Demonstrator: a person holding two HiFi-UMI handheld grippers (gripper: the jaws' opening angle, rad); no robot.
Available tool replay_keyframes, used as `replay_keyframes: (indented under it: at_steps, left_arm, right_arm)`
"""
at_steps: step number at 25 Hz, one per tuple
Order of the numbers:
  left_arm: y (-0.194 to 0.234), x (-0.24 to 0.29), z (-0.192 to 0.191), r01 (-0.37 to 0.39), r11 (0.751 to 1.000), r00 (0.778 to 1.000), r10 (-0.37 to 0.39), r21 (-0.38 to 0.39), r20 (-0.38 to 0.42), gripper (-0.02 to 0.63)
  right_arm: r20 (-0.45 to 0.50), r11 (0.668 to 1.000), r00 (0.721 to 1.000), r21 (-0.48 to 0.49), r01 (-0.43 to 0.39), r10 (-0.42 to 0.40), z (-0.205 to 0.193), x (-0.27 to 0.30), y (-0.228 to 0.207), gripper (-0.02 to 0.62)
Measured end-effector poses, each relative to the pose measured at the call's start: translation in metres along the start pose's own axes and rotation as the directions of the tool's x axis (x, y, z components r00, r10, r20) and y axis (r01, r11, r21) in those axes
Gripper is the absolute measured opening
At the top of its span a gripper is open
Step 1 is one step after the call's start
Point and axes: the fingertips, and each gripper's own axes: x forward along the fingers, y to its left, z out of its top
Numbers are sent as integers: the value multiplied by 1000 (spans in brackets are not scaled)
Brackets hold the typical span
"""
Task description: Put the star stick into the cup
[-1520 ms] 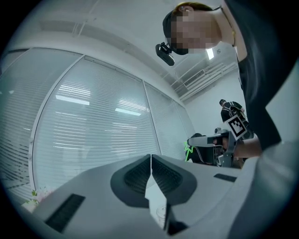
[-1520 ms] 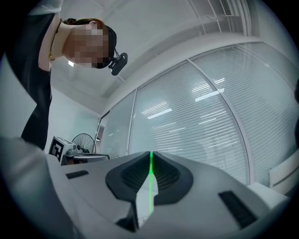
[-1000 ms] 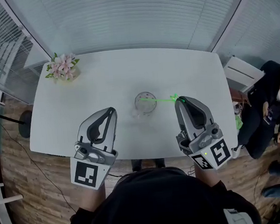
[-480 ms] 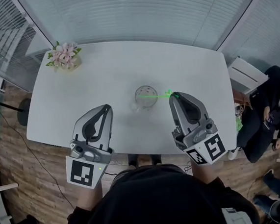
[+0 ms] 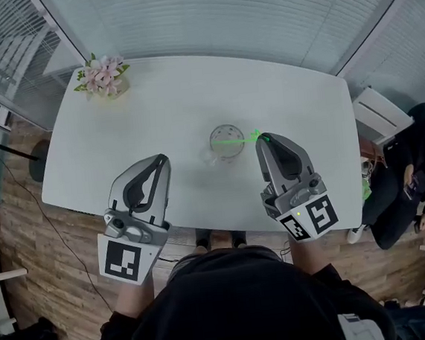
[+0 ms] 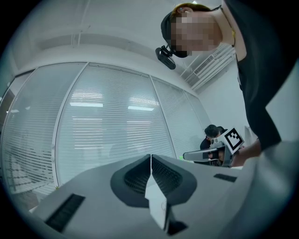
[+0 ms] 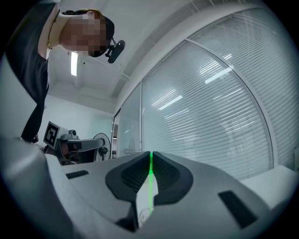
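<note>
The step in hand is the delivery itself: the right hand-held gripper (image 5: pixel 263 139) pinches the star stick (image 5: pixel 233 140) between its jaws, which the right gripper view shows as a green line clamped in the closed pads. In the head view the stick runs out from the jaw tips toward 9 o'clock. Its star end sits just beside the tips and its thin end reaches across the mouth of the cup (image 5: pixel 227 143). The cup stands near the middle of the table (image 5: pixel 154 111), with this hand-held gripper at its 4 o'clock. The stick looks close to level, so I judge it to be over the rim rather than standing inside, though the frames do not settle how deep the tip sits. The next move probably calls for tipping the thin end down into the cup and then parting the jaws, without knocking the light cup over. The left hand-held gripper (image 5: pixel 164 160) hangs at the cup's 8 o'clock, jaws pressed together on nothing. By count: one star stick, one cup, two hand-held grippers, one table, one bunch of flowers (image 5: pixel 102 74) at the table's 10 o'clock corner, and one seated person (image 5: pixel 422 168) off the table at 3 o'clock.
</note>
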Motion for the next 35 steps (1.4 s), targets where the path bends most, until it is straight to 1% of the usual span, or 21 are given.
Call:
replay_keyframes:
  at_steps: [19,35]
  left_arm:
    - [4,-6,-5,-28,1000,999,28,-3,-18,18]
    - [6,-7,-6,-41,999,999,41,-3,-24,18]
  right_arm:
    - [-49,999,999,41,22,-20,-34,7,-9,21]
    - [-52,998,998,51,24,-22,-39,10,-12,21]
